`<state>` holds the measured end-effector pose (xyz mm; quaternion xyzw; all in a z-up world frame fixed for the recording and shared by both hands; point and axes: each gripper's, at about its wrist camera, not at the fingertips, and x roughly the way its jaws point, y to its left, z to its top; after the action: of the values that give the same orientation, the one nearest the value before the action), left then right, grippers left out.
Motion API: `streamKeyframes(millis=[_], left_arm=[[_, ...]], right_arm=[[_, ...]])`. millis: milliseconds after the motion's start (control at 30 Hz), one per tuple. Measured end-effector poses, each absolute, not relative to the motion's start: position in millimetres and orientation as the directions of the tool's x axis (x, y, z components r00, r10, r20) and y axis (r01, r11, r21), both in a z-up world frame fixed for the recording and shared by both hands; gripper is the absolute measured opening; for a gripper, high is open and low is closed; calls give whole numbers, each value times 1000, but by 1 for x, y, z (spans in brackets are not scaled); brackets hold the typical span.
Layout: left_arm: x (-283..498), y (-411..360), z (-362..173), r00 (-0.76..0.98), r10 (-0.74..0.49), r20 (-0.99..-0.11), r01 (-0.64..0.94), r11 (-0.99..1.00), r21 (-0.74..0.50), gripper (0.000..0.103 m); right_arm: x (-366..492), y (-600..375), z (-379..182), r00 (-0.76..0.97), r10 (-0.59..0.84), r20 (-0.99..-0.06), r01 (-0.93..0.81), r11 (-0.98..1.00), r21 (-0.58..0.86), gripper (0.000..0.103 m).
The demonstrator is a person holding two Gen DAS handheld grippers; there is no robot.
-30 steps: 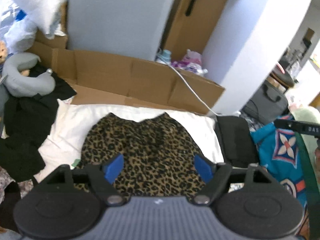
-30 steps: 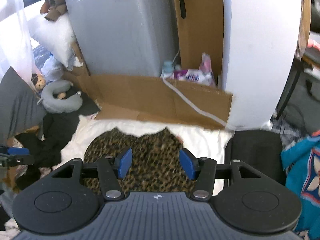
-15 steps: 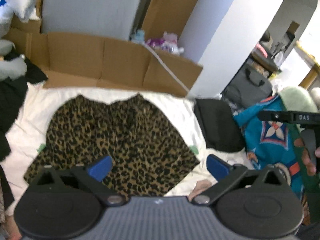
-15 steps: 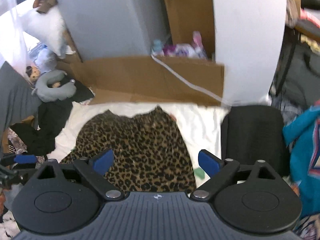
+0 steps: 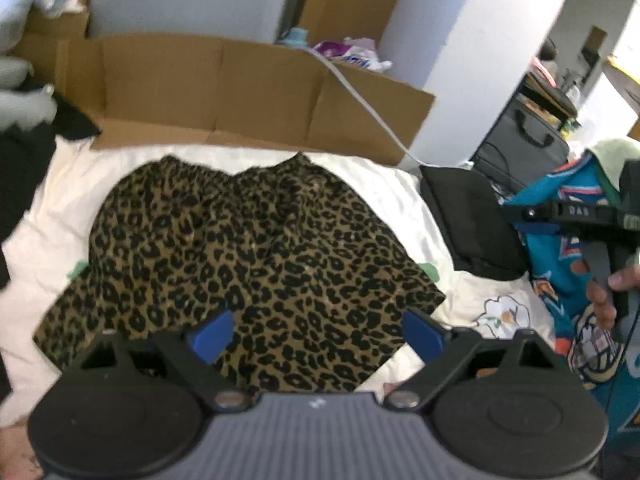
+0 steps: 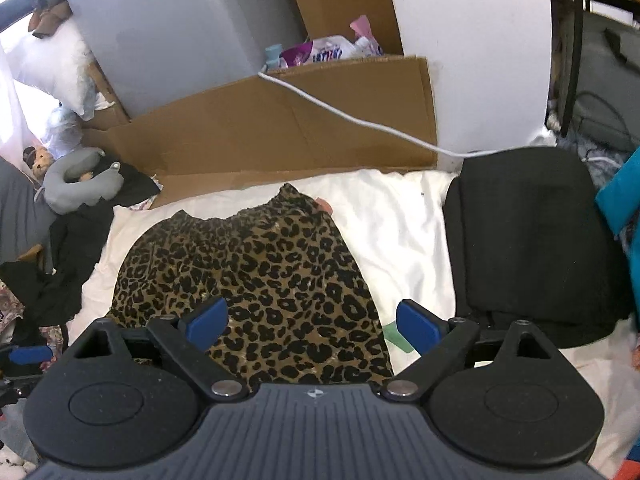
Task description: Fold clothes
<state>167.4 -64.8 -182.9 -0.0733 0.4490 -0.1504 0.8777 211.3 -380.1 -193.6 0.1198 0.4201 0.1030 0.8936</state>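
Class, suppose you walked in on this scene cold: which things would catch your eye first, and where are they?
The leopard-print garment grabs attention first, spread flat on the white bedding in the middle. Both tongs, left and right, hover open over its near edge. Behind it stands a brown cardboard sheet, crossed by a white cable.

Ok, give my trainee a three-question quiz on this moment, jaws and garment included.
1. True or false: the left gripper is shut on the leopard-print garment.
2. What does the garment lie on: A) white bedding, B) flattened cardboard, C) black cushion?
3. Fill in: the right gripper has its jaws ____.

Key: 1 false, its jaws are open and hold nothing; 2 A; 3 open.
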Motion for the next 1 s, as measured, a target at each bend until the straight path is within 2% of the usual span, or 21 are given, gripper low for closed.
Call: streamKeyframes(millis=[133,267,367,600,700,833,1000], left_arm=[[166,-56,-214,534,-334,-777,176,943,-284,79],[162,-46,-247,504,-337,-795,125,940,-319,79],[160,-38,-273,480,-338,-809,65,934,-352,78],[151,-18,-322,439,-372,-818,-124,876,-465,78],[145,-12,-334,435,-417,-798,-168,833,-526,79],[138,-7,-348,469,-453,-758,-242,760,-603,79],[139,-5,-360,477,-488,-731,-291,697,-655,77]], right_arm=[[213,-383,-218,622,289,-728,-89,950,301,94],[213,-384,-246,613,296,-733,-78,945,317,94],[215,-387,-269,599,300,-743,-52,940,337,89],[222,-401,-328,539,271,-798,8,945,326,86],[223,-403,-345,531,277,-801,10,943,333,84],[232,-404,-358,524,316,-791,22,923,383,68],[239,-410,-370,509,332,-794,72,903,424,68]])
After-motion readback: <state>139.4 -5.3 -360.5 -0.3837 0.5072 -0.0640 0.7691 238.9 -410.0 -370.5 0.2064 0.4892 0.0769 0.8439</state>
